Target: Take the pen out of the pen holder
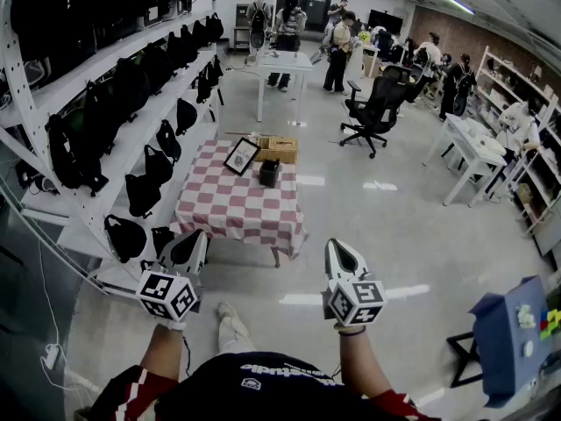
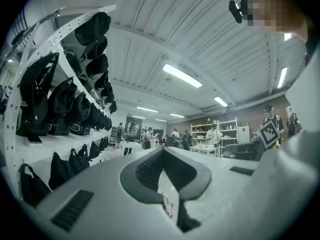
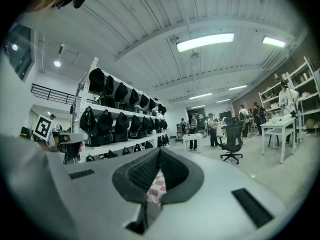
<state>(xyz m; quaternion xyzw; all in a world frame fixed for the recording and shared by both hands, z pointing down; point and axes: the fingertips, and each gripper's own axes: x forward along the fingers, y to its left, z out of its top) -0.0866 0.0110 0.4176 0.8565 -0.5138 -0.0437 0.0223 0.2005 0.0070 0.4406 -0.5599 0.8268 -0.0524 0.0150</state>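
Observation:
In the head view a black pen holder [image 1: 270, 172] stands toward the far side of a small table with a red-and-white checked cloth [image 1: 219, 210]. Any pen in it is too small to make out. Both grippers hang level in front of me, well short of the table. My left gripper [image 1: 195, 238] is shut and holds nothing; its closed tips [image 2: 162, 149] show in its own view. My right gripper [image 1: 336, 245] is also shut and holds nothing [image 3: 159, 149]. A strip of the checked cloth [image 3: 155, 186] shows through the gap behind the right jaws.
A tilted picture frame [image 1: 241, 156] and a brown box [image 1: 279, 148] share the table with the holder. White shelving with black bags [image 1: 131, 103] runs along the left. A black office chair [image 1: 377, 108], white desks and people stand farther back. A blue stand [image 1: 508, 340] is at the right.

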